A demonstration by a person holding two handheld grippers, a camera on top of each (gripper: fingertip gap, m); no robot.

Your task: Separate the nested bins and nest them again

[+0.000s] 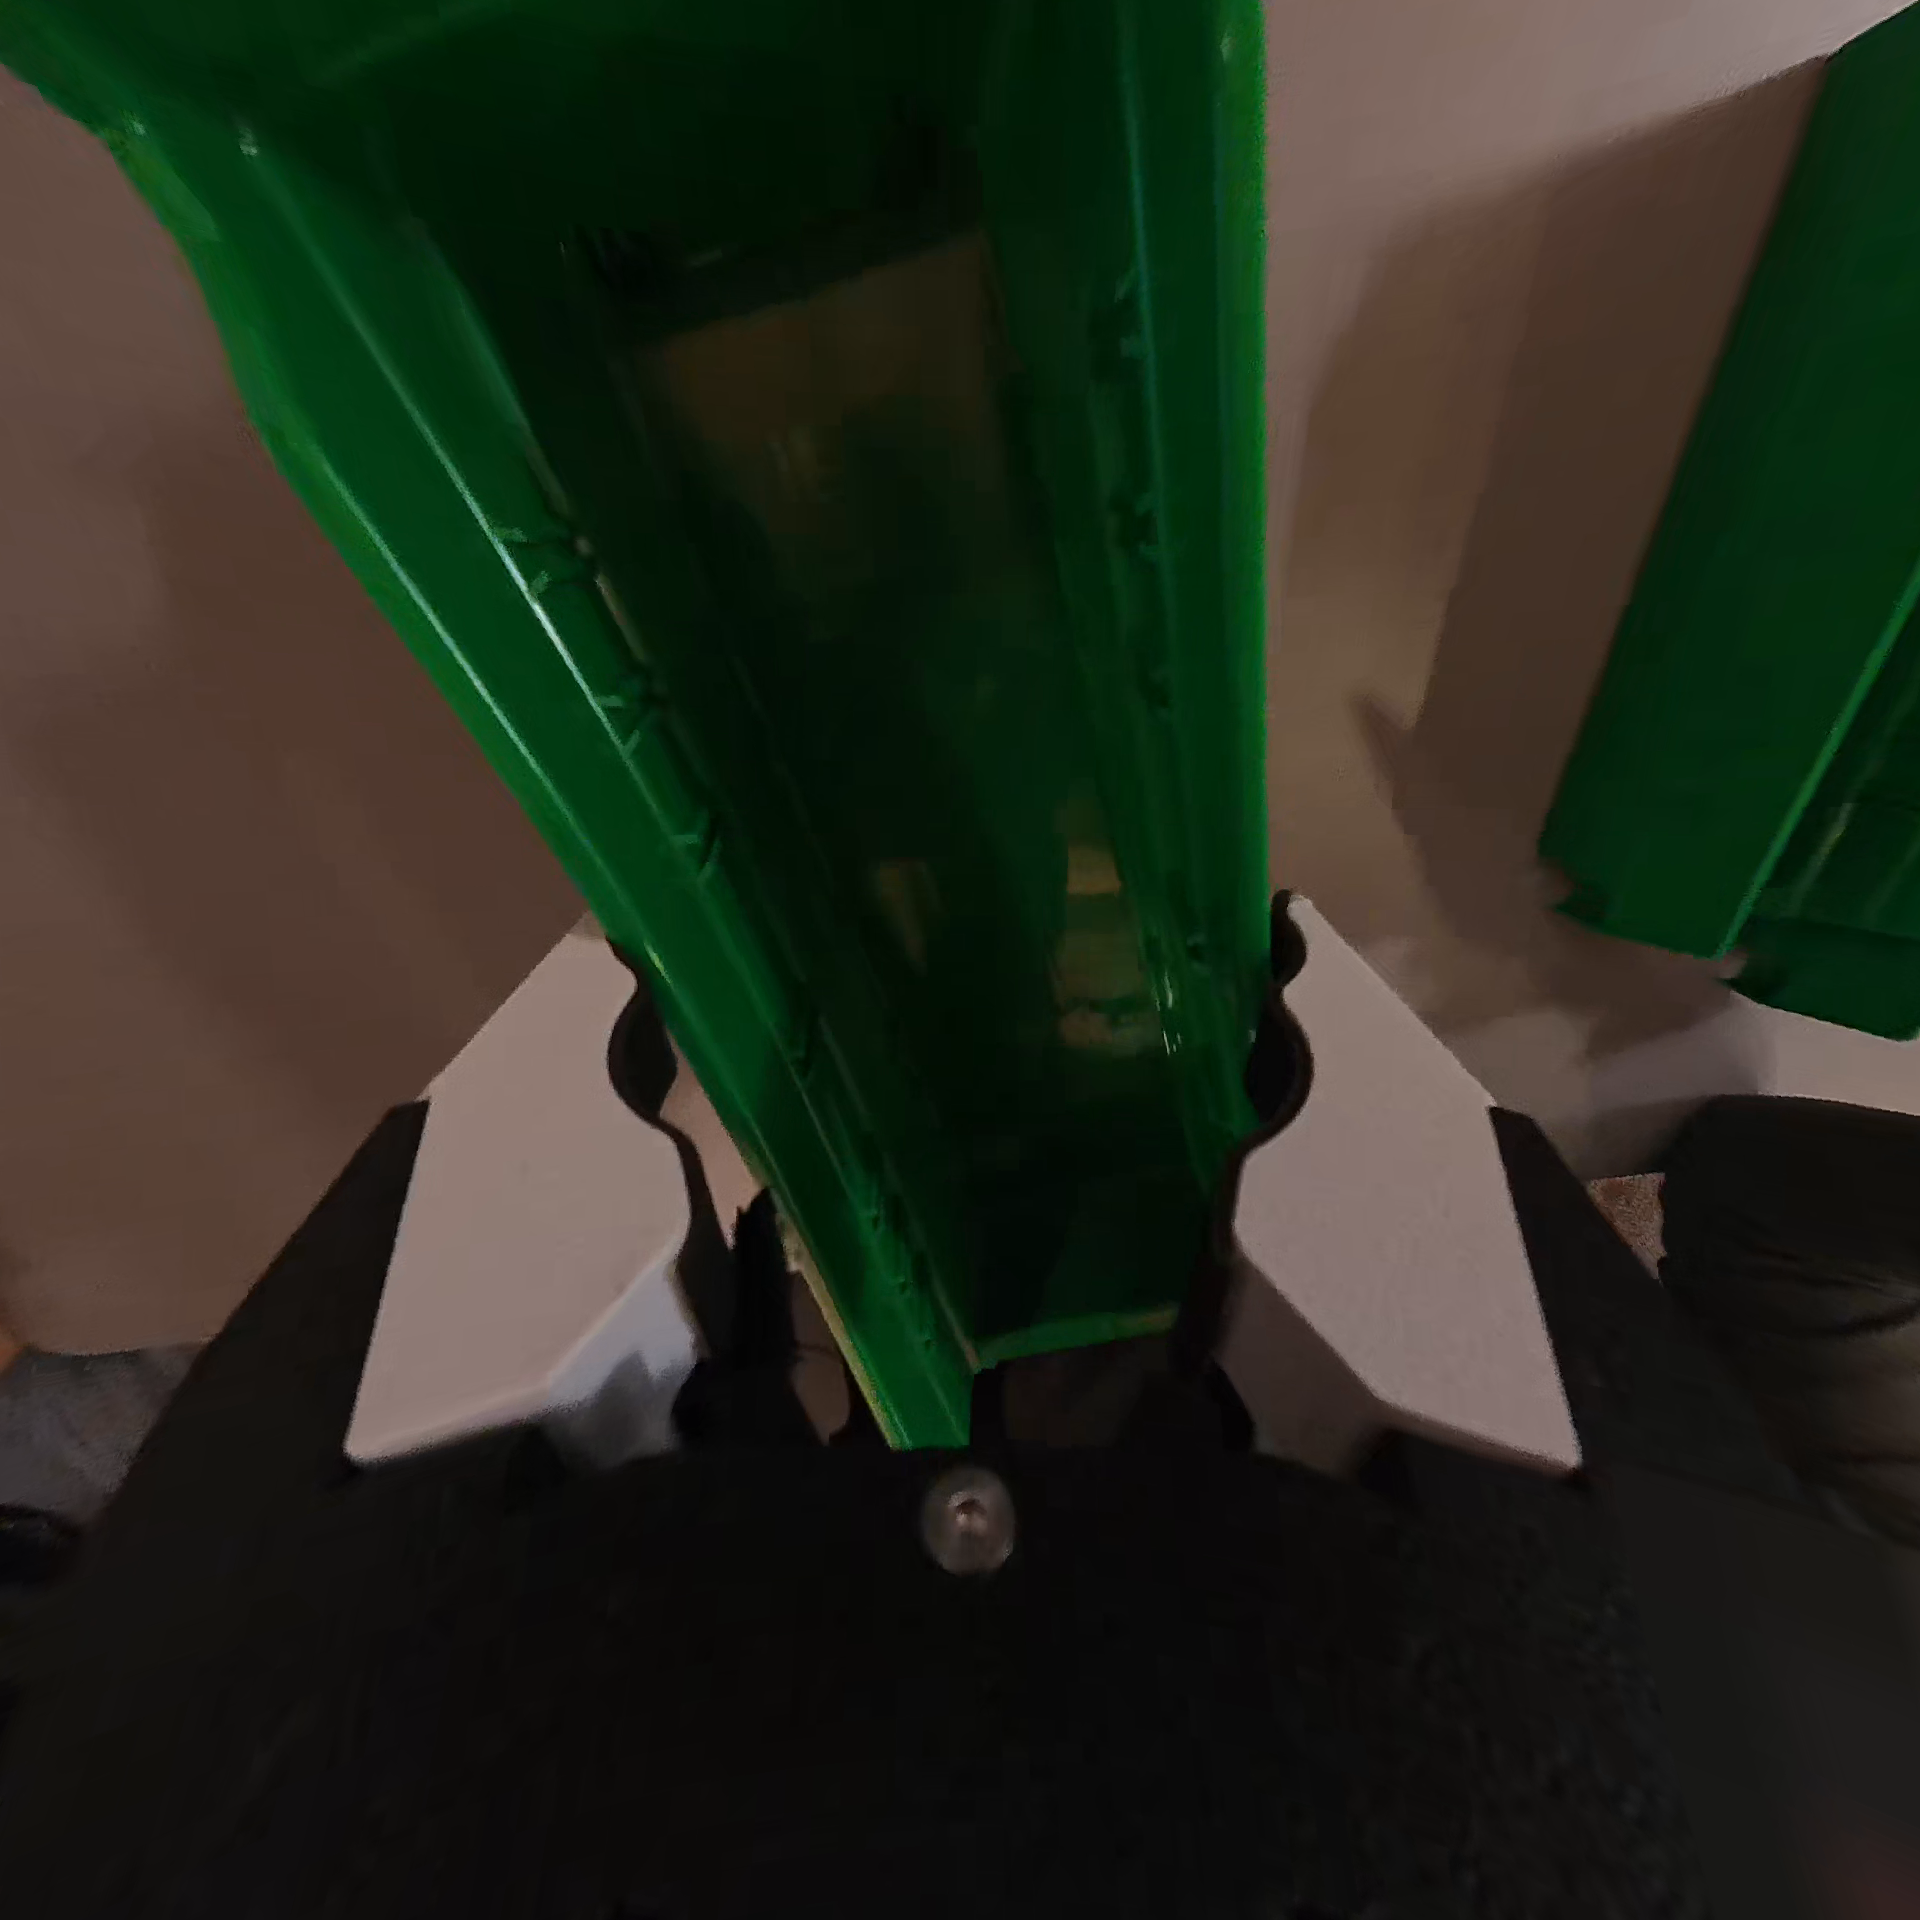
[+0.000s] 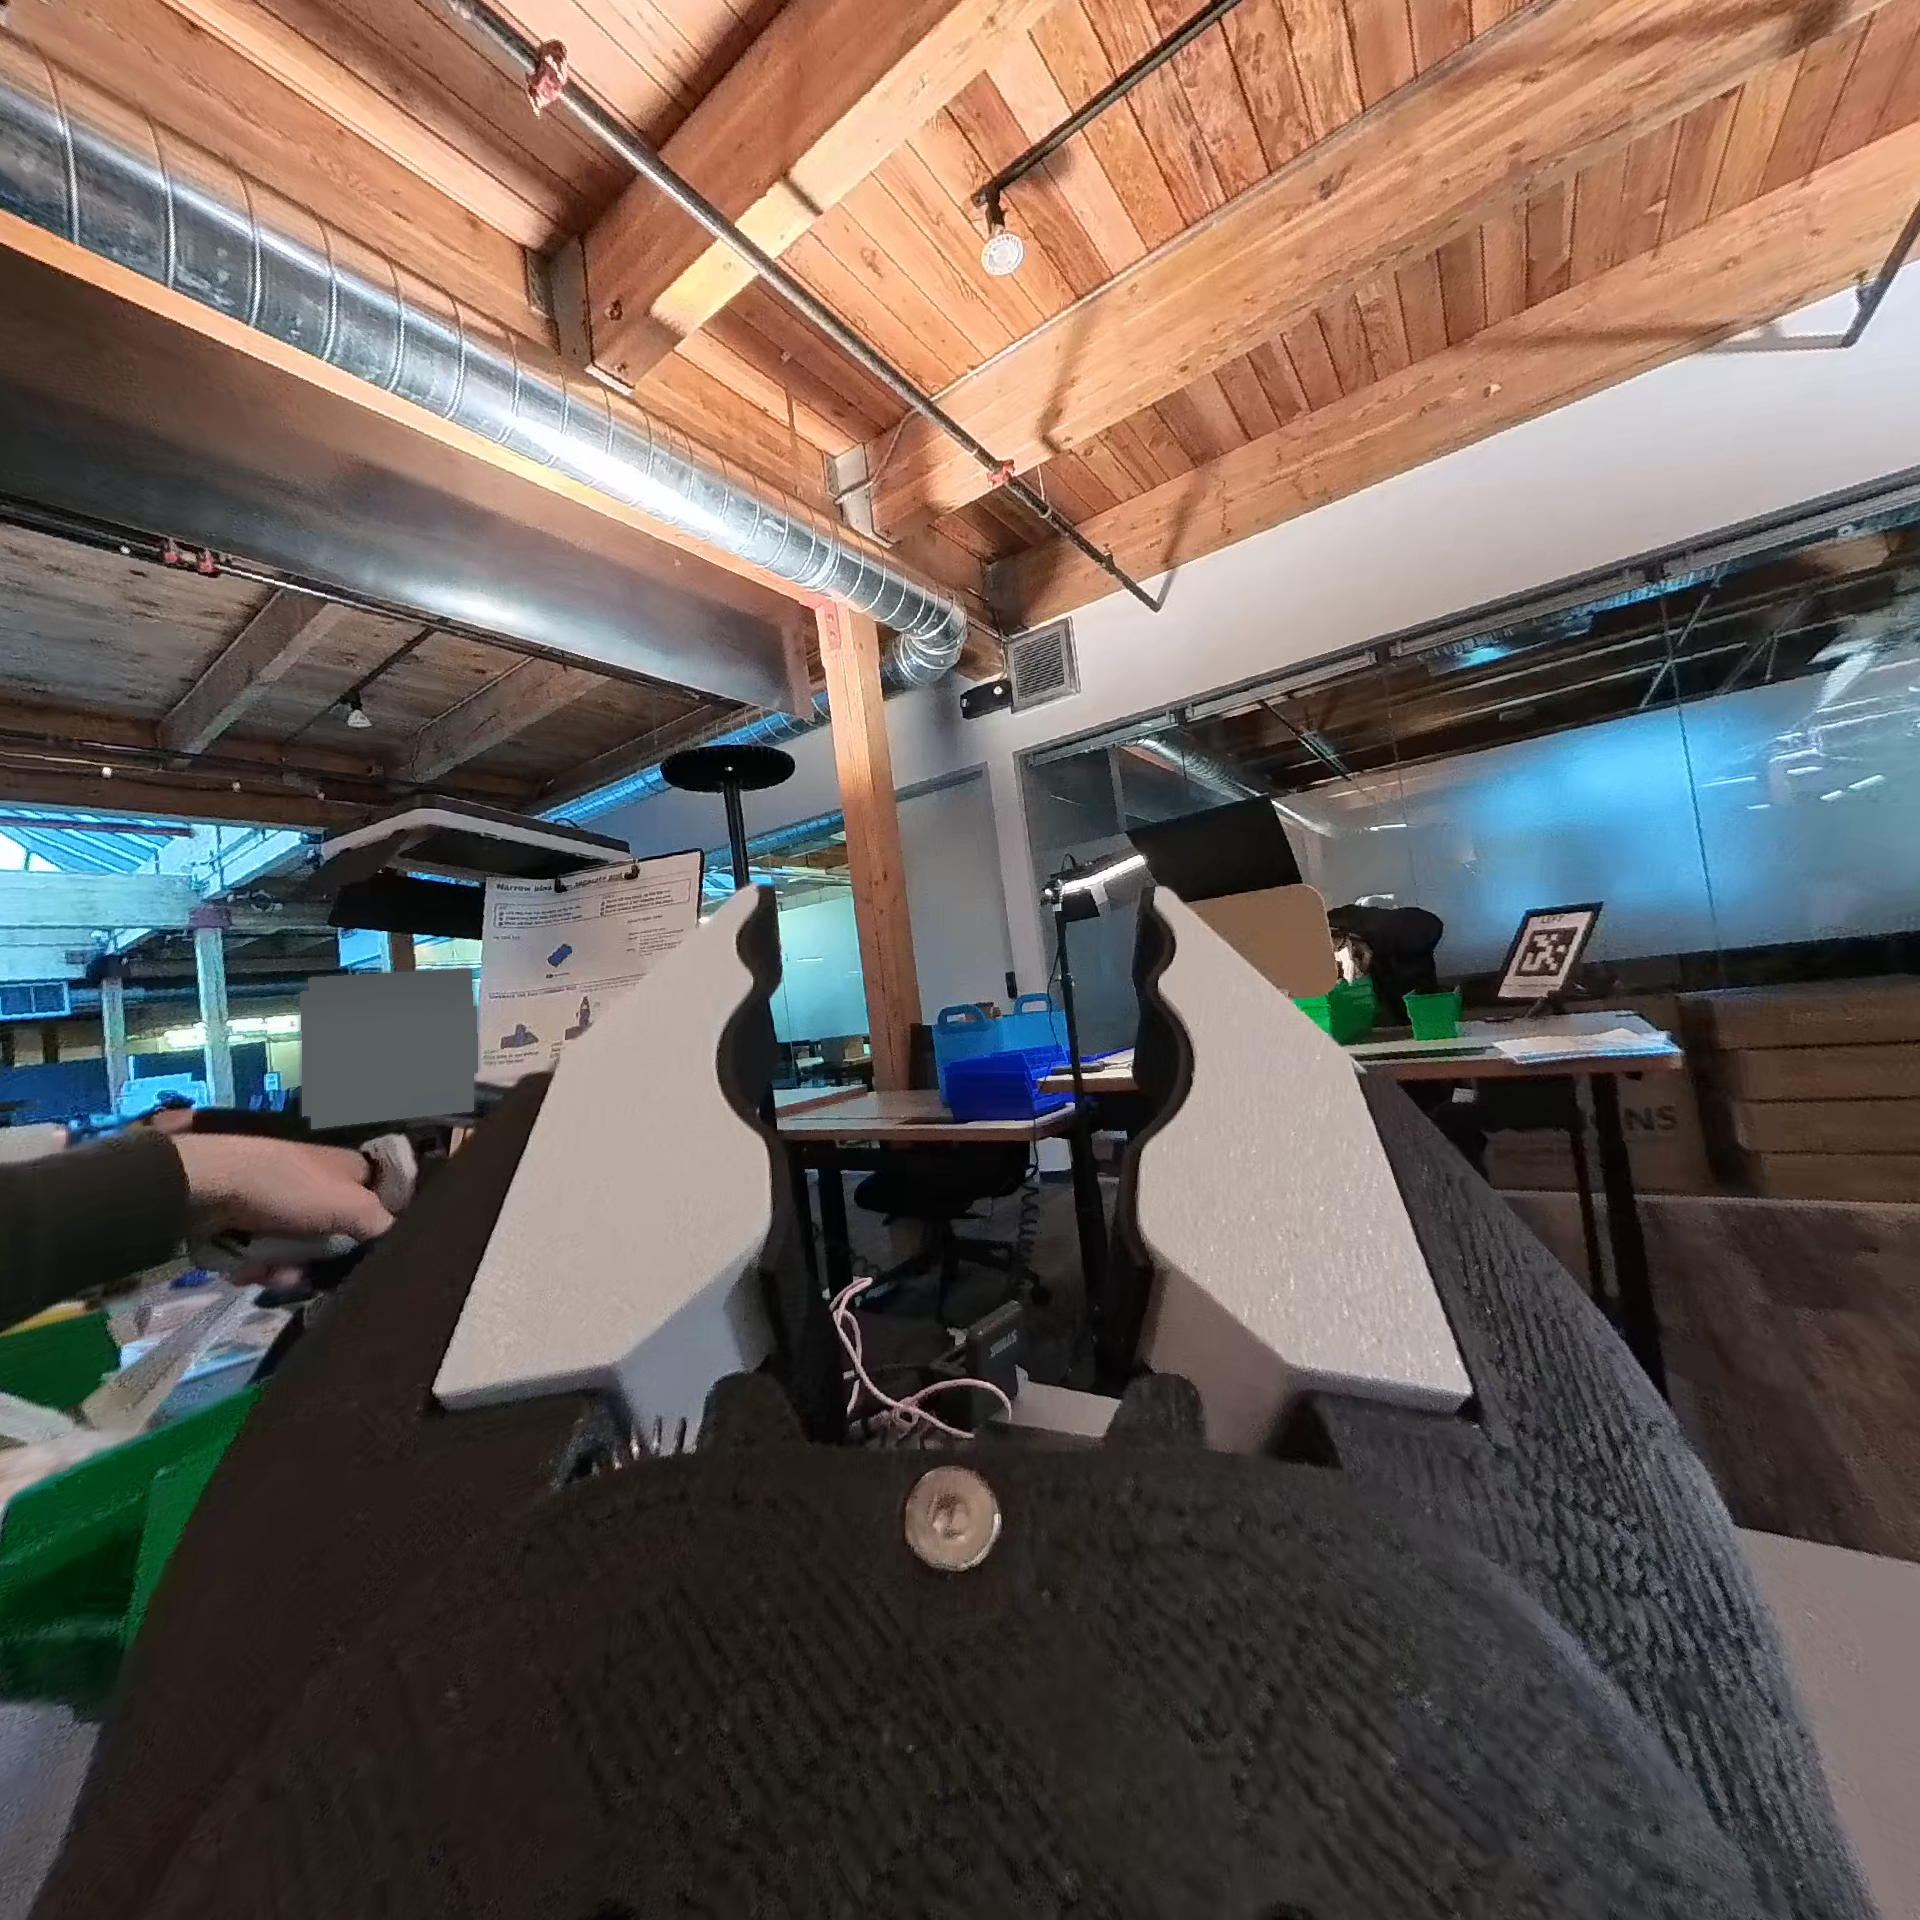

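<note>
In the left wrist view a long narrow green bin [image 1: 831, 623] runs away from the camera between the two fingers. My left gripper [image 1: 956, 935] is shut on it, with the fingers pressed against its two long sides near the close end. A second green bin [image 1: 1756, 623] lies apart at the right edge on the brown surface [image 1: 260, 727]. In the right wrist view my right gripper [image 2: 958, 904] is open and empty, tilted up toward the room. A green bin [image 2: 73, 1507] shows at its lower left, partly hidden by the gripper body.
A person's hand [image 2: 281, 1184] and dark sleeve reach in from the left. Behind stand tables with blue bins [image 2: 997, 1070] and small green bins [image 2: 1351, 1008], a wooden post [image 2: 868, 852], stacked cardboard boxes [image 2: 1808, 1091] and an instruction sheet [image 2: 582, 945].
</note>
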